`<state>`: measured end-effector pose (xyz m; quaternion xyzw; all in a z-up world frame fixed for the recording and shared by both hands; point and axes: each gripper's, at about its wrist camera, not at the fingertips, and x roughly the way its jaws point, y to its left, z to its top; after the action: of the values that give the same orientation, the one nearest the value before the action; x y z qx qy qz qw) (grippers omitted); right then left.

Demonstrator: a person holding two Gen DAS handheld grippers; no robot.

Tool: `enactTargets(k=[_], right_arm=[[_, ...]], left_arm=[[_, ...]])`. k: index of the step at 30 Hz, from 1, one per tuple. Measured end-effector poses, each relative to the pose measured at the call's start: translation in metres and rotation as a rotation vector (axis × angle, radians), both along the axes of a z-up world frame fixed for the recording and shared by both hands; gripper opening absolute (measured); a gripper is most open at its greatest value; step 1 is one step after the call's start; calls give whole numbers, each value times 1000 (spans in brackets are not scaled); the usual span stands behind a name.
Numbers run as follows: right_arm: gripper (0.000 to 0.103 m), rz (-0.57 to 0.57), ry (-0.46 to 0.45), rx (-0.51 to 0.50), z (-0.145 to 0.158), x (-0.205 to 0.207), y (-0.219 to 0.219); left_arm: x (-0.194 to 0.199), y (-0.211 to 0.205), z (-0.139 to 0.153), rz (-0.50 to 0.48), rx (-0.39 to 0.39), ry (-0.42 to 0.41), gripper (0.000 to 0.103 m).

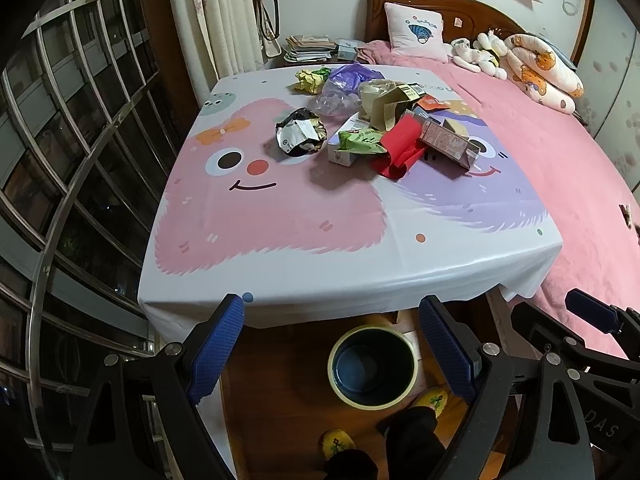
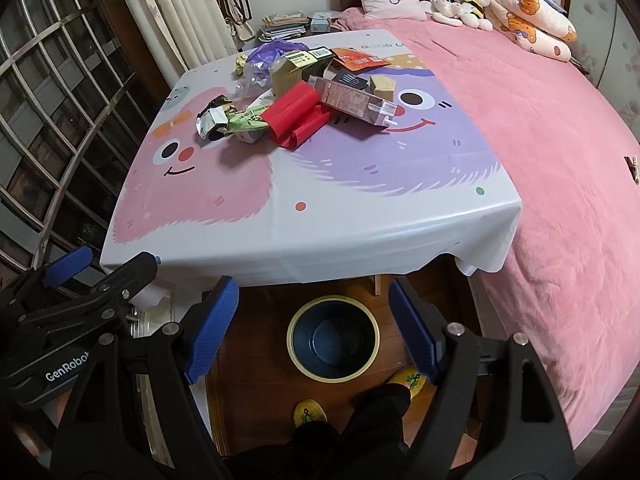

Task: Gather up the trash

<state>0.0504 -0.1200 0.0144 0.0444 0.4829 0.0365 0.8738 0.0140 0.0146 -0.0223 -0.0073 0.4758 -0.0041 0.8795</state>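
Trash (image 1: 376, 120) lies heaped toward the twelve o'clock end of the tabletop (image 1: 280, 248): a crumpled foil wrapper (image 1: 300, 132), a red sheet (image 1: 400, 146), a flattened carton (image 2: 352, 100) and a purple bag (image 1: 354, 74). Below the near edge, at six o'clock, a dark bin (image 1: 373, 366) stands on the floor. Left gripper (image 1: 332, 348) and right gripper (image 2: 314, 328) hover with fingers spread, grasping nothing.

I am holding my left gripper (image 1: 332, 354) with jaws spread wide and empty above the bin (image 1: 373, 366) on the floor, while the trash pile (image 1: 376, 120) is lying on the far half of the table (image 1: 320, 216).
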Motion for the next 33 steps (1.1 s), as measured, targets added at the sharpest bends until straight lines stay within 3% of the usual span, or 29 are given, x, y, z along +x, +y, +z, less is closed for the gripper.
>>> enactTargets(k=[16, 33], right_arm=[[76, -39, -14, -15, 12, 9, 1], [76, -60, -74, -52, 42, 48, -9]], left_arm=[[20, 4, 7, -49, 3, -40, 90], [68, -7, 39, -73, -68, -135, 90]])
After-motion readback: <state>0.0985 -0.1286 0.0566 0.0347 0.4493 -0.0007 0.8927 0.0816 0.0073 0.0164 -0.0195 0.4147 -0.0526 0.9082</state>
